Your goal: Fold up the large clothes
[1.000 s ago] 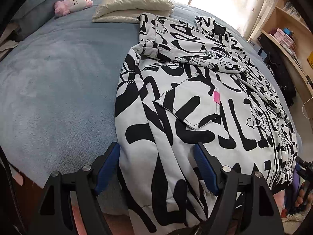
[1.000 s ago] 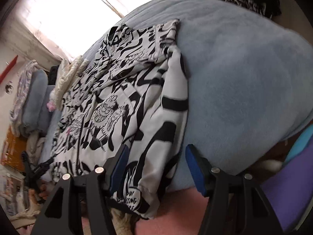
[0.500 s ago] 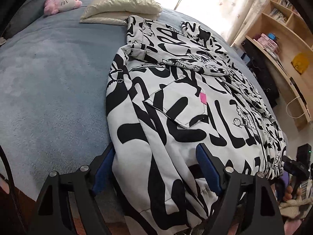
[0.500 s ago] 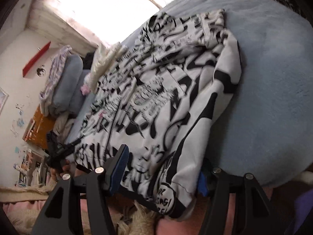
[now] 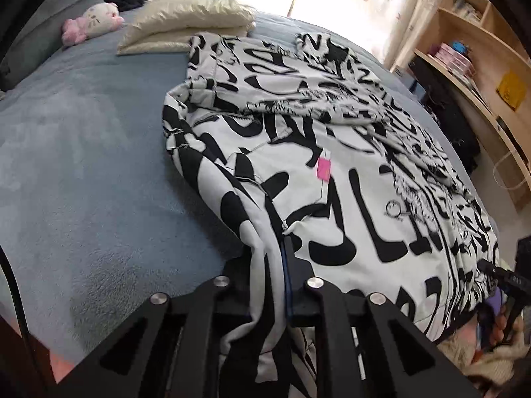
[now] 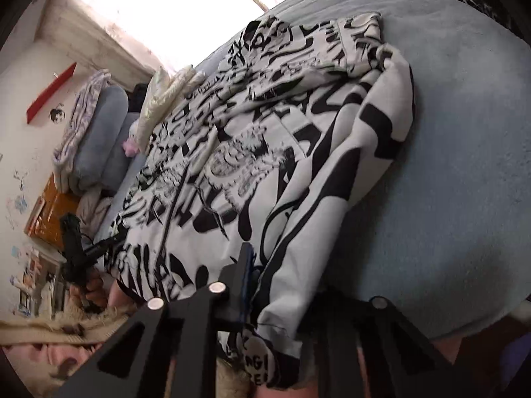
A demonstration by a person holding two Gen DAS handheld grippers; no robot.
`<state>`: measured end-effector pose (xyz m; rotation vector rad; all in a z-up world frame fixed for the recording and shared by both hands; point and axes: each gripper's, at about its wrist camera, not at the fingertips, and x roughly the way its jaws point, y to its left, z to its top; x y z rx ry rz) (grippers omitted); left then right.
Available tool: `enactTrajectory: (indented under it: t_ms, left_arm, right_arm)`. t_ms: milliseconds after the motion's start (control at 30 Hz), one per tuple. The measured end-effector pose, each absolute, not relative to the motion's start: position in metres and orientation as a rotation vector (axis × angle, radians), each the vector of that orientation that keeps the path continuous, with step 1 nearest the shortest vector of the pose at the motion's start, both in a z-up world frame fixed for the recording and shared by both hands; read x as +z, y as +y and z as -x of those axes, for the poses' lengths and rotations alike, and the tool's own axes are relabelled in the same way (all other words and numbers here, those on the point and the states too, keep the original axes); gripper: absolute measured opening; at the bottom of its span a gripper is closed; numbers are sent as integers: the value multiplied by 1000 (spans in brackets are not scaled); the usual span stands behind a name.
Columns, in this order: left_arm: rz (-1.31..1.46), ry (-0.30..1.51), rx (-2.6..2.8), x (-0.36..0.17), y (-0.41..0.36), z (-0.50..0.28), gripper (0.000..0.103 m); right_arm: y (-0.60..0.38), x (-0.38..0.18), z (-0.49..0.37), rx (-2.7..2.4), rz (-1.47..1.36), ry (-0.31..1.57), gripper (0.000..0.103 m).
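Note:
A large white garment with bold black print [image 5: 332,152] lies spread on the blue bed [image 5: 83,165], with a pink tag [image 5: 323,169] on its pocket. My left gripper [image 5: 270,272] is shut on the garment's near hem, with cloth bunched between the jaws. In the right wrist view the same garment [image 6: 265,152] covers the bed's left part. My right gripper [image 6: 278,285] is shut on the other end of the near hem, and the cloth hides its right finger. Each gripper shows small in the other's view.
Cream pillows [image 5: 189,23] and a pink-and-white plush toy [image 5: 93,23] lie at the head of the bed. Wooden shelves [image 5: 481,59] stand to the right. The bed's blue cover [image 6: 448,165] stretches right of the garment. Bedding is piled by the wall [image 6: 93,132].
Both grippers have closed from open onto the garment's near hem. The hem has bunched and lifted slightly at both grips.

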<state>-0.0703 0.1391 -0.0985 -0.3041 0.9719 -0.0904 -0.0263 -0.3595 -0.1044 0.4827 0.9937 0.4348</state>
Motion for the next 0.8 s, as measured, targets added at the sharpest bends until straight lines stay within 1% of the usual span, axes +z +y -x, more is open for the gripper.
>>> enactTrajectory:
  t_ms: [67,233,500,633,800]
  left_arm:
    - [324,960,-67,-88,140,75,8]
    - [336,920,-59,-57,139,94,6]
    - [421,912,-90,-9,161,133,6]
    - [484,911,-115,6,173,128,6]
    - [543,891,-136,19,185,86,6]
  right_arm:
    - [-357,-89,32,419,-451,956,13]
    - [-366,-49,47,439,-485,843,11]
    - [-362,-10,76,487,-446,789,11]
    - [-374,2,83,502,-510,764,11]
    - [-381,11,53,500,-622,747,11]
